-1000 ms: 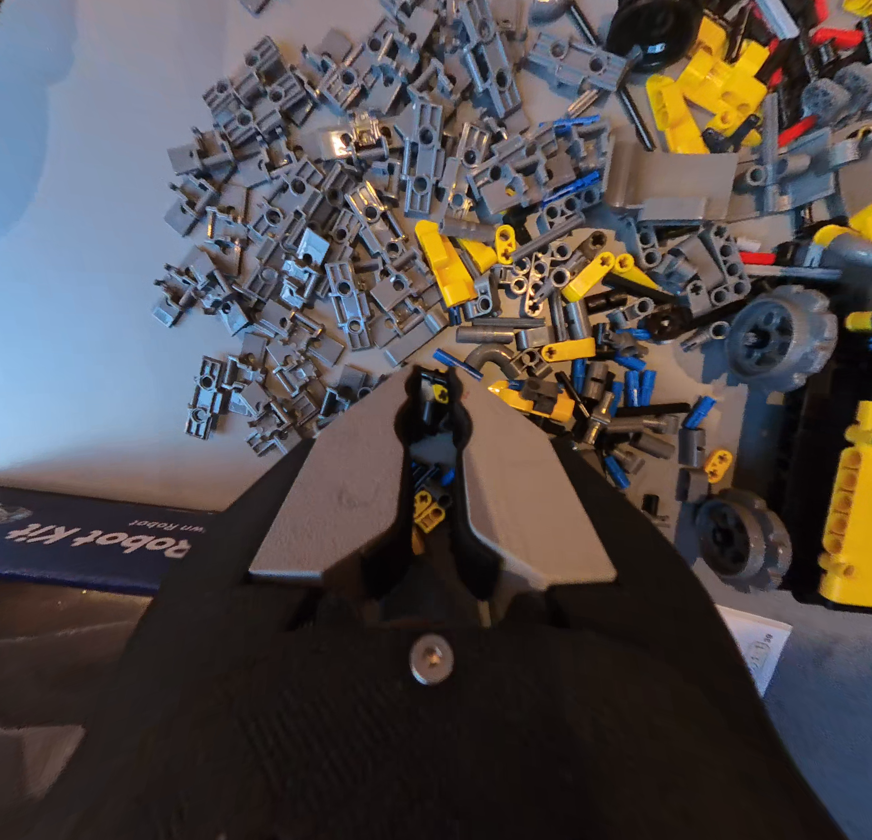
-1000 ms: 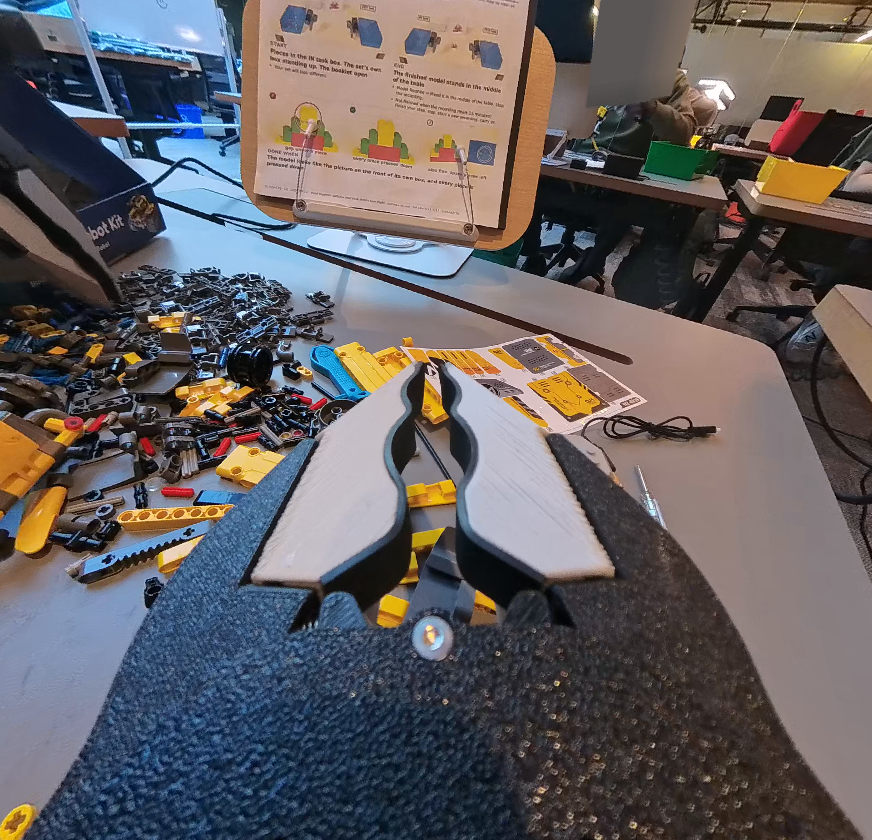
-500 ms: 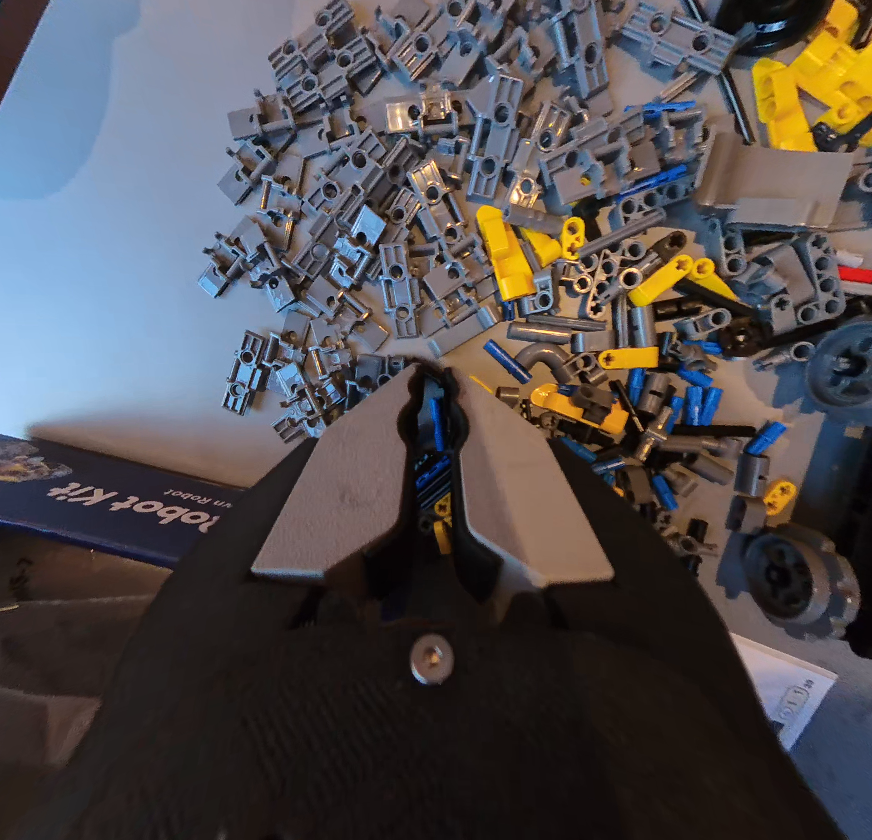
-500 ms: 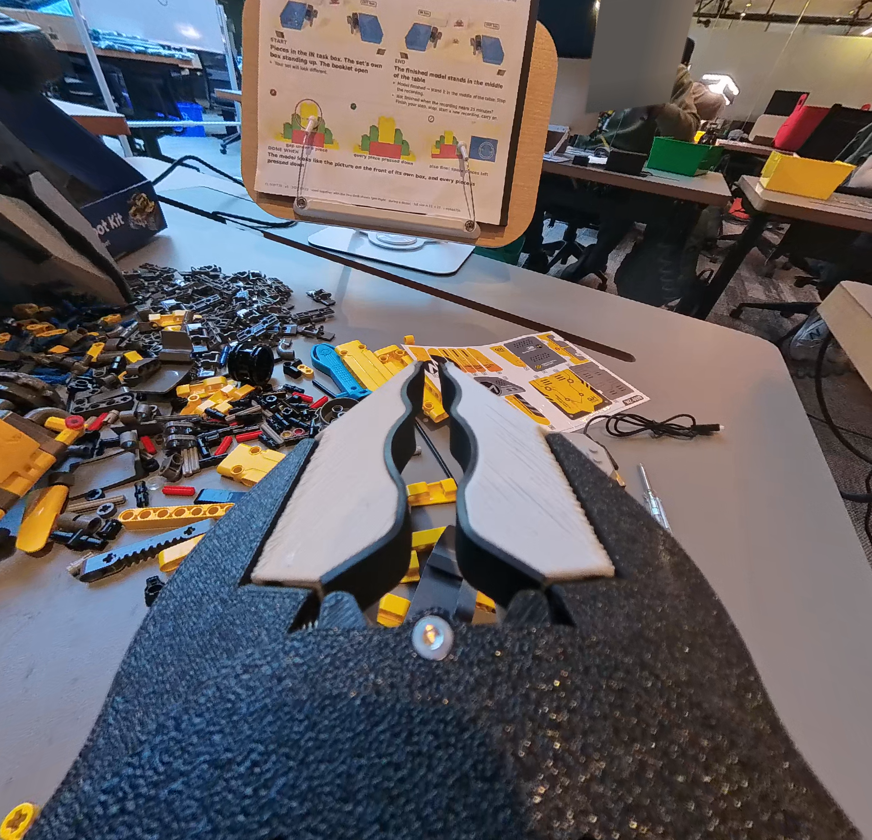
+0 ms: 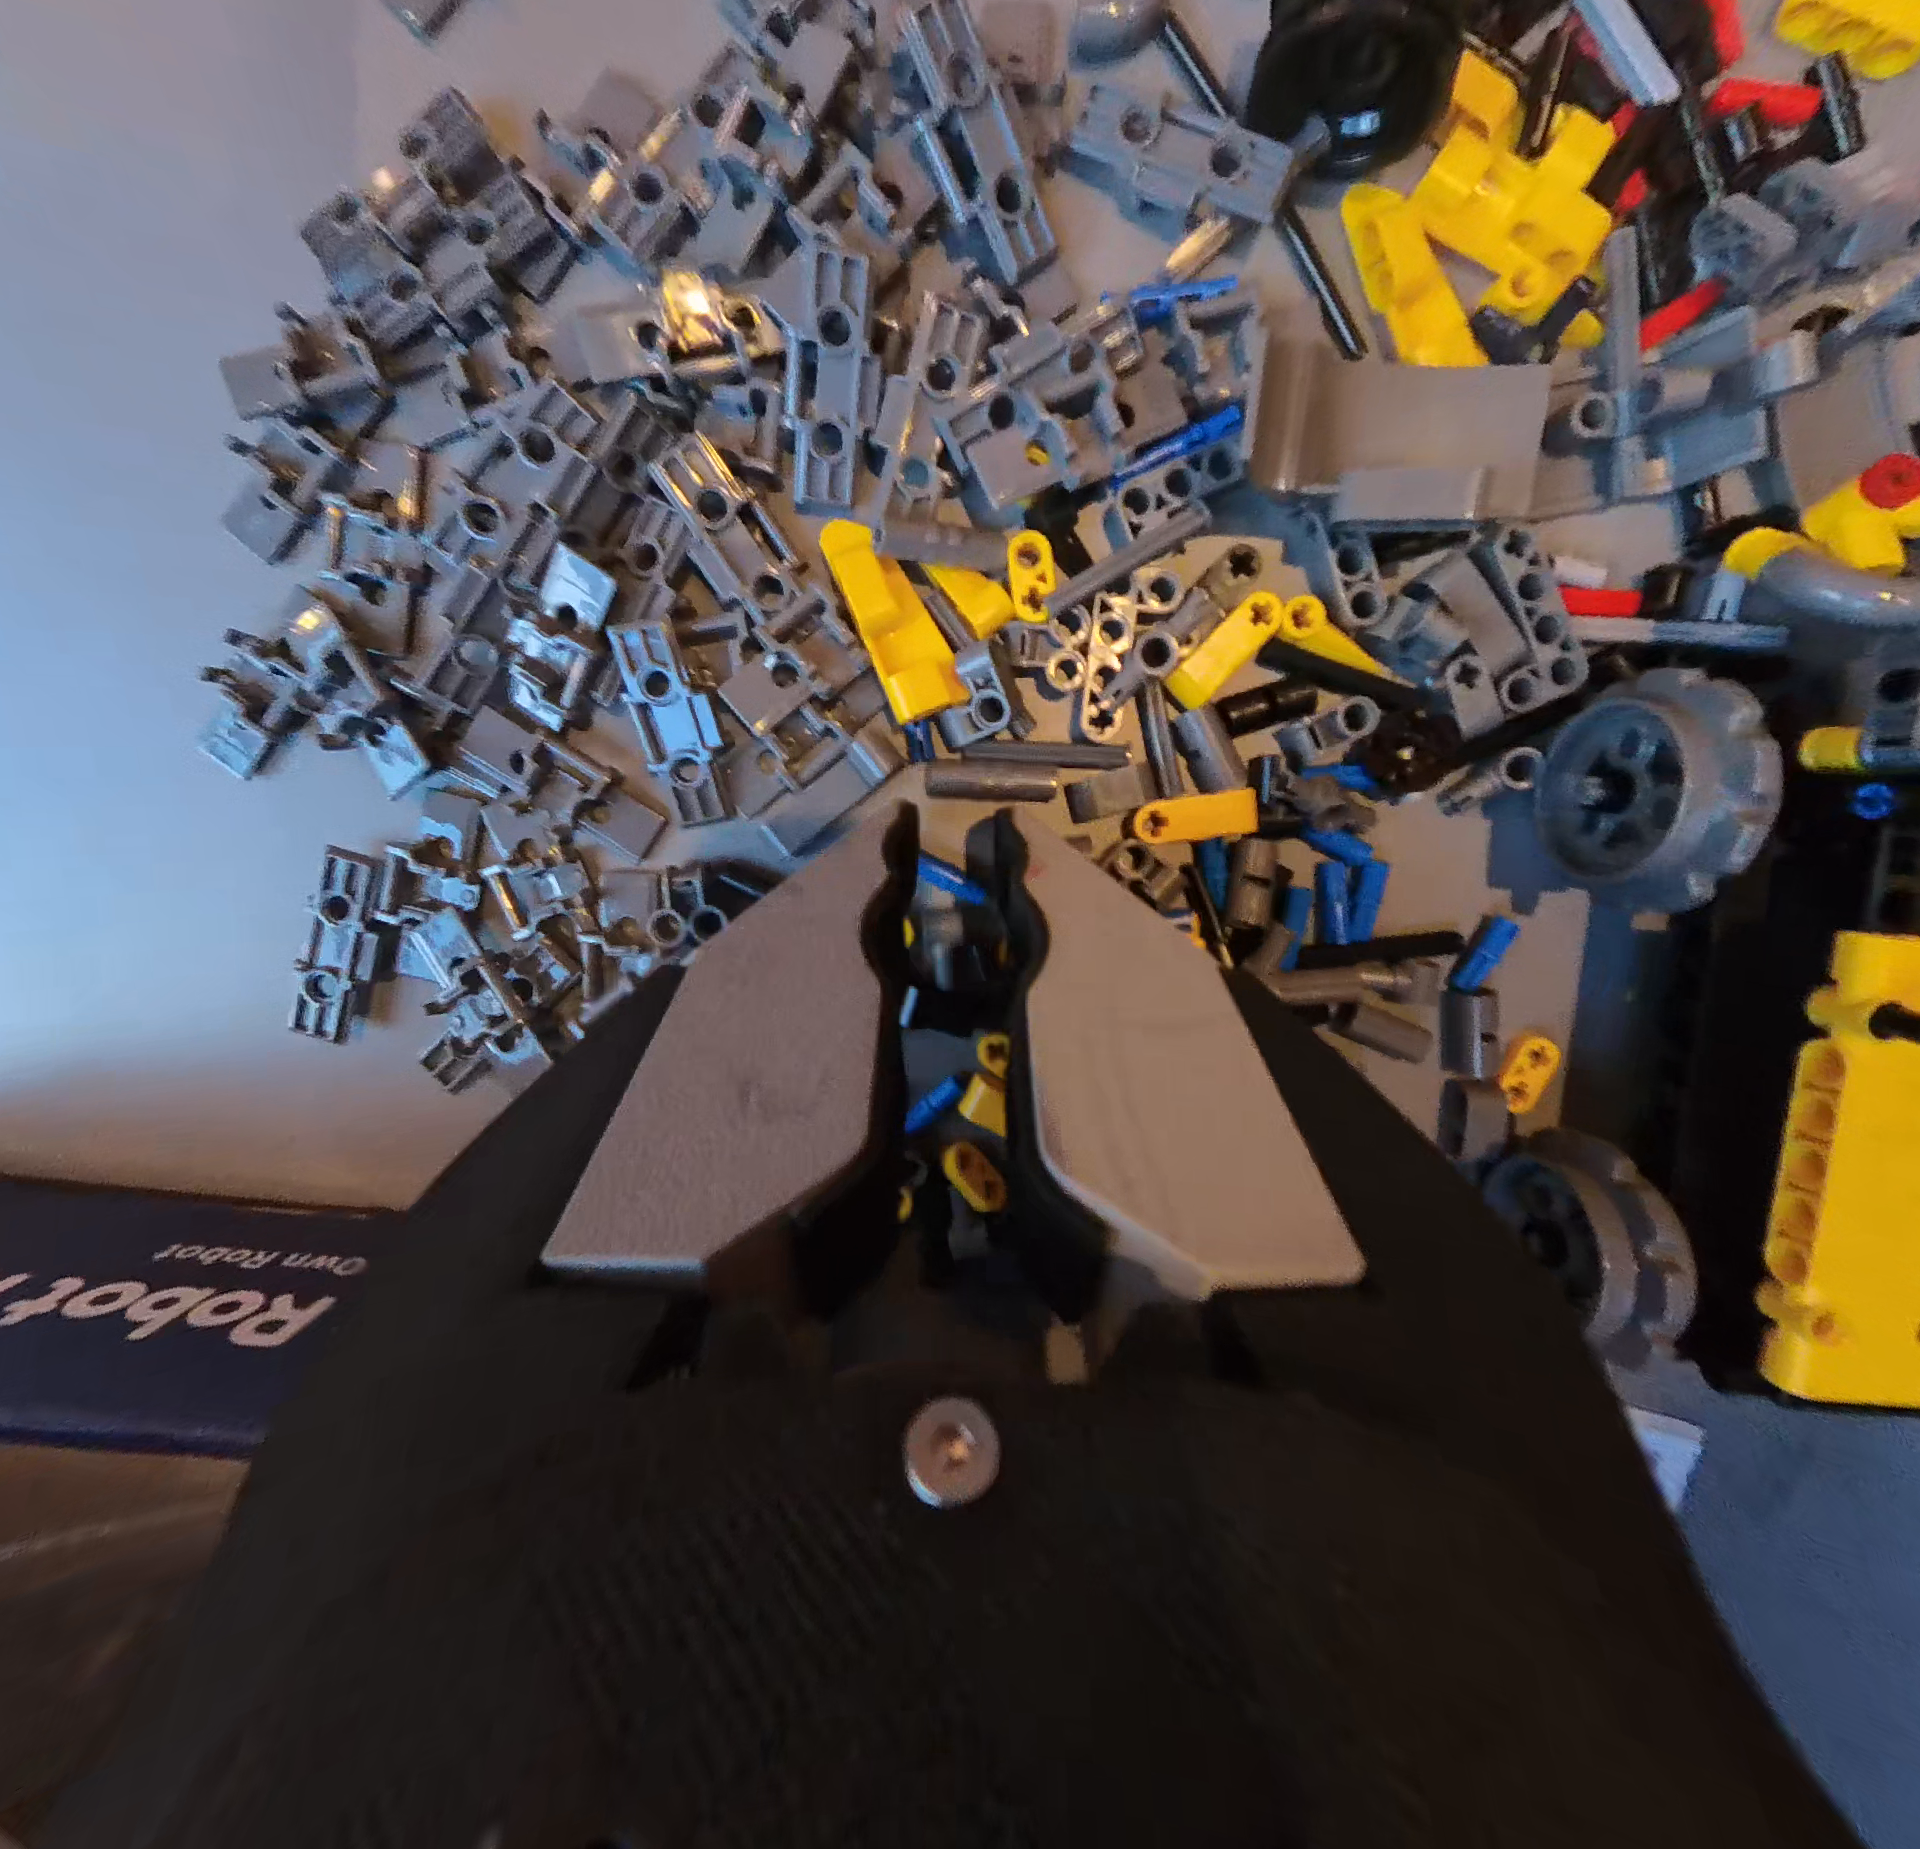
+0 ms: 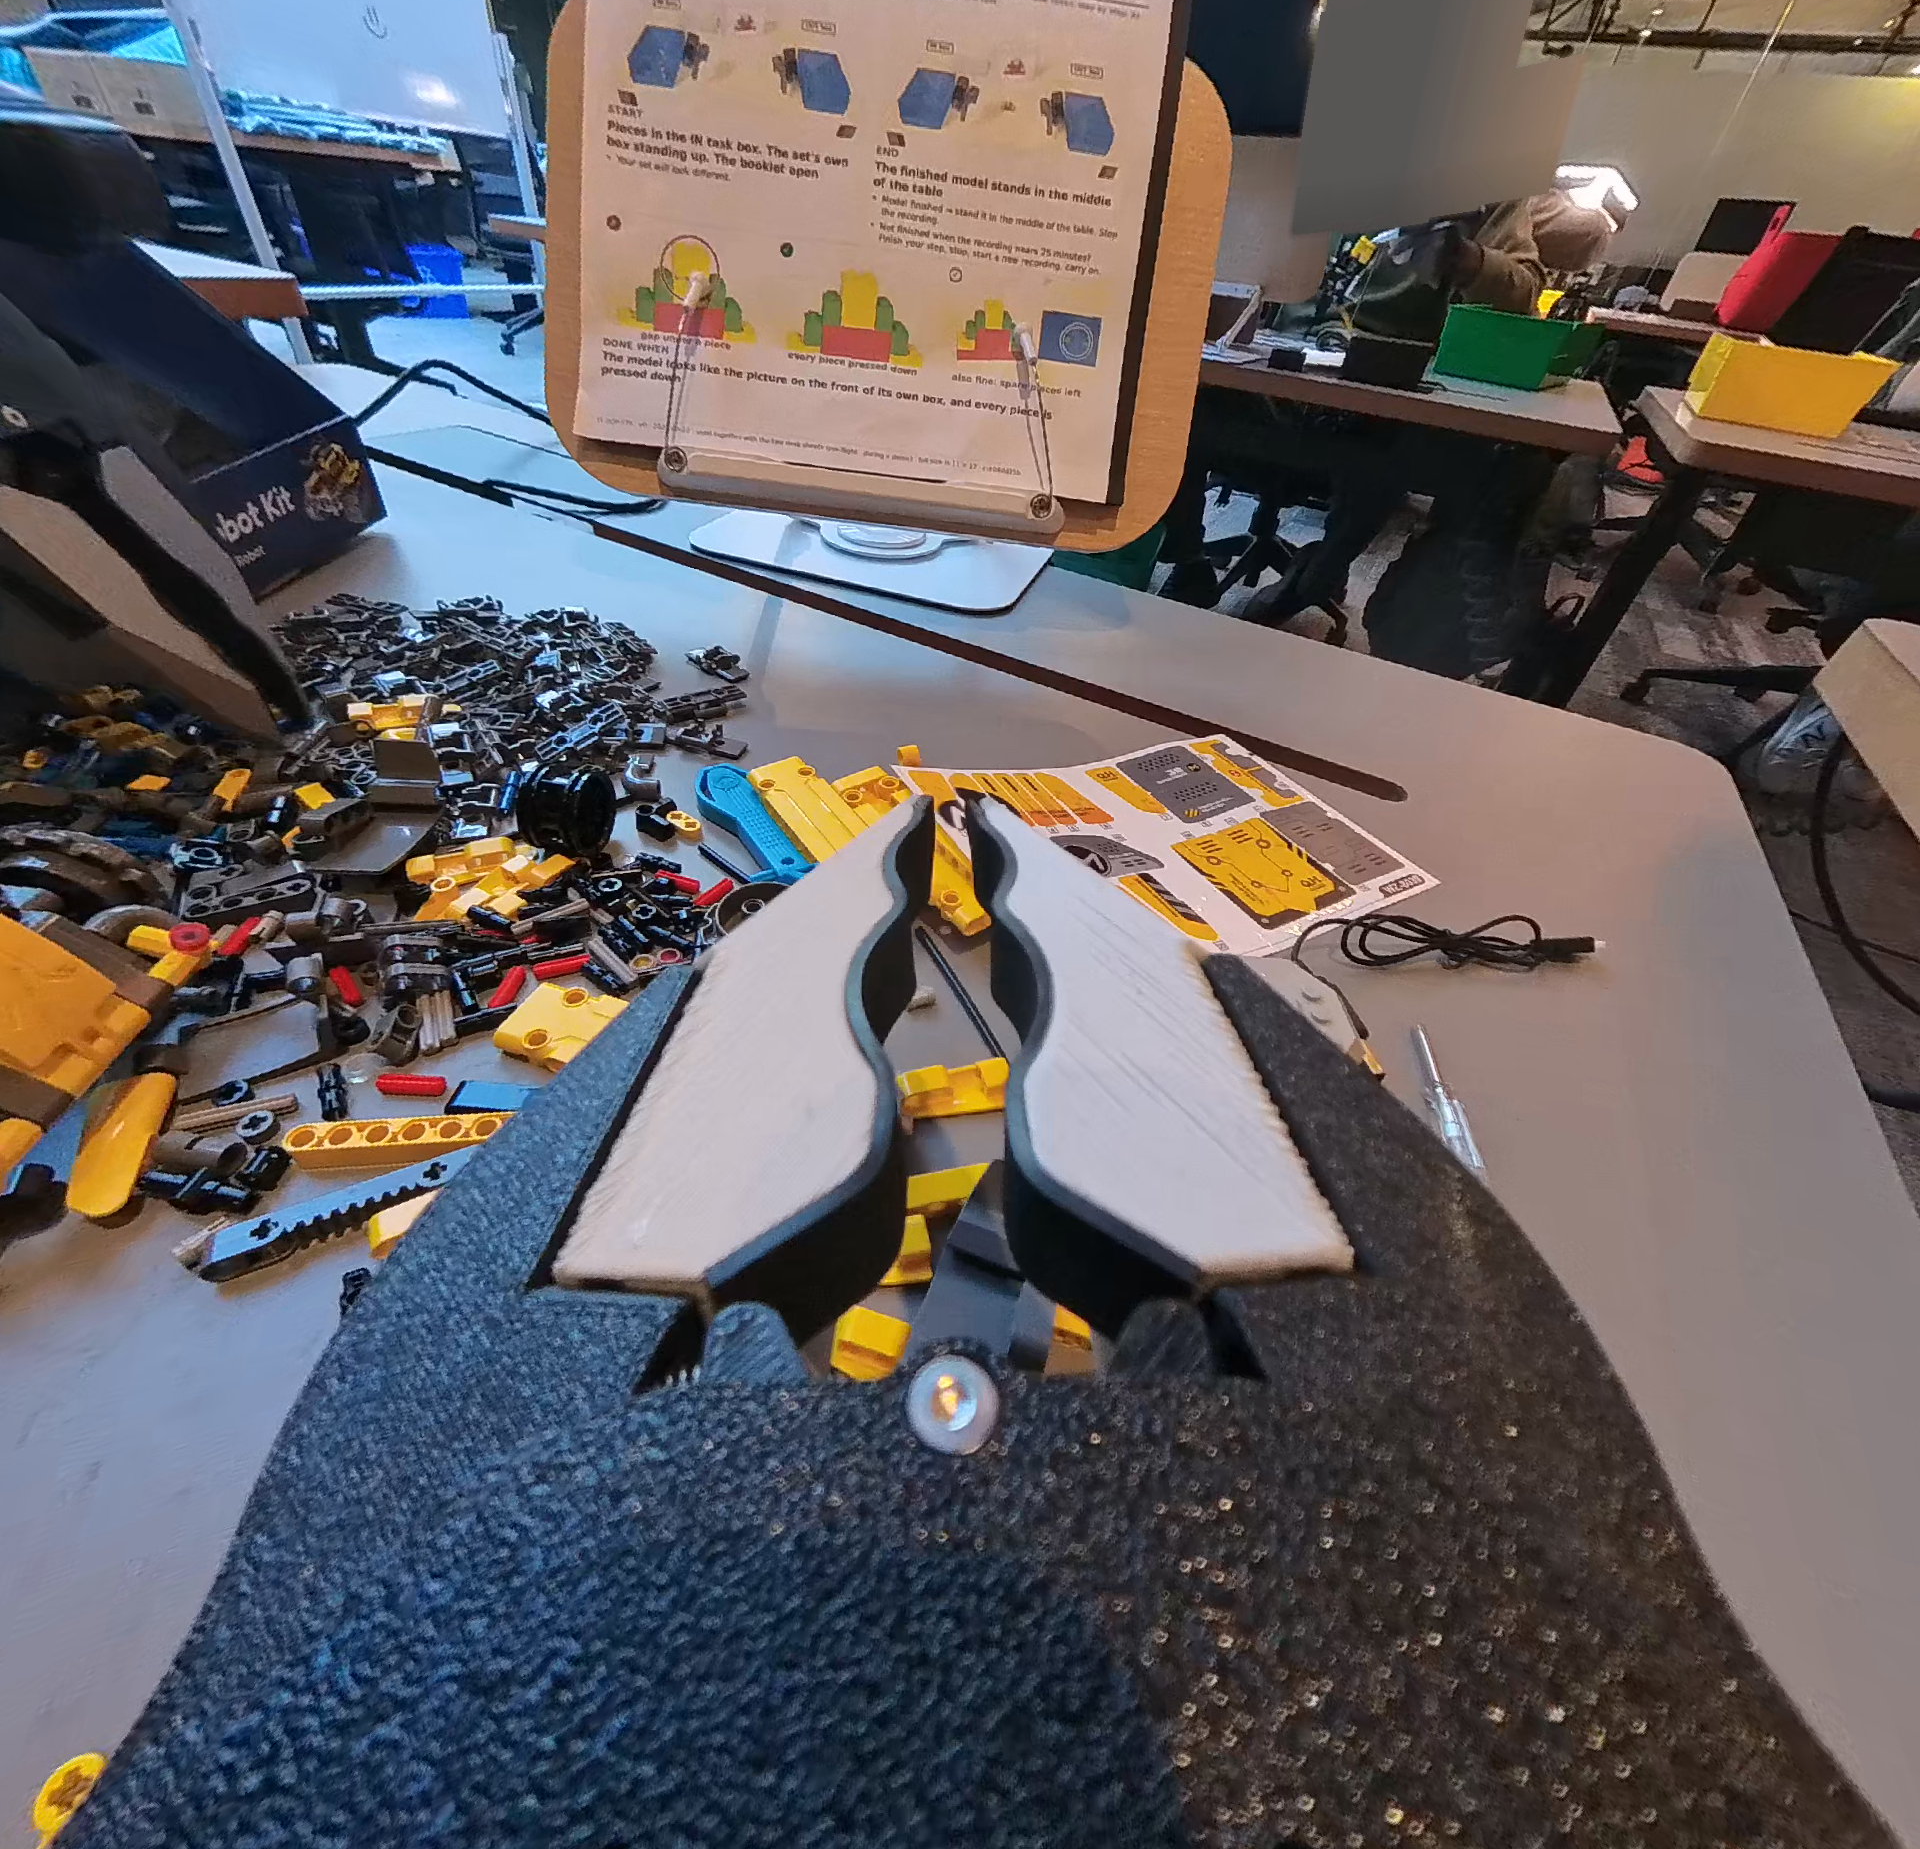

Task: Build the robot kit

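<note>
Over scattered bricks [image 5: 727, 573], both hand-held grippers [image 5: 951, 843] [image 6: 948, 812] hang slightly parted, empty.

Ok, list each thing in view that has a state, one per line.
left gripper: slightly open, empty, over the loose pins
right gripper: slightly open, empty
grey track links: loose, heaped
sticker sheet: flat on table
black cable: unplugged, coiled
document stand: upright
</note>
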`<state>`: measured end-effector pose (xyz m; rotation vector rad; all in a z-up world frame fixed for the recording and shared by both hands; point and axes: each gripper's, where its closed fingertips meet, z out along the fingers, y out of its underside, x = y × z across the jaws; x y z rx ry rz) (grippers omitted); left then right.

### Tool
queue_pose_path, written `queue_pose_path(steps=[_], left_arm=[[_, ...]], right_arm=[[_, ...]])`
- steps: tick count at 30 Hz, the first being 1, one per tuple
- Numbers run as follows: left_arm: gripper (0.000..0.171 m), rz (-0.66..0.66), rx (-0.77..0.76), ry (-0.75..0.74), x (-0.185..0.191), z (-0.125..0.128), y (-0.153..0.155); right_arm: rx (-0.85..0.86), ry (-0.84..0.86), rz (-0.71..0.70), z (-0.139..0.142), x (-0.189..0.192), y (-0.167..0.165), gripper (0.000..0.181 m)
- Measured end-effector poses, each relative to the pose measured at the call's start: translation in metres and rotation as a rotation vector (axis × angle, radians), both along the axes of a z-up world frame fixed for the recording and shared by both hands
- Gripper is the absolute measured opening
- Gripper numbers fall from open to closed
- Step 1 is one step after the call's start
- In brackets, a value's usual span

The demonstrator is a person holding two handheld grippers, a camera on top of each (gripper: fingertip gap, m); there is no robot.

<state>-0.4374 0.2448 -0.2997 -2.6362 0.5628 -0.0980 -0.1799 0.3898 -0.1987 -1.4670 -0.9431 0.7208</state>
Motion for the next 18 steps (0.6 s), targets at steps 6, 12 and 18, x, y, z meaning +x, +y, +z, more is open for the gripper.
queue_pose_path(steps=[6,12,18], left_arm=[[0.014,-0.032,0.152,-0.083,0.019,0.024,0.023],[0.013,-0.047,0.108,-0.021,0.026,0.021,0.032],[0.009,-0.052,0.065,0.033,0.028,0.010,0.038]], right_arm=[[-0.015,0.006,-0.001,-0.001,0.001,0.002,0.006],[-0.033,0.020,0.013,-0.001,0.000,0.000,0.006],[-0.039,0.039,0.037,0.004,-0.001,-0.006,0.006]])
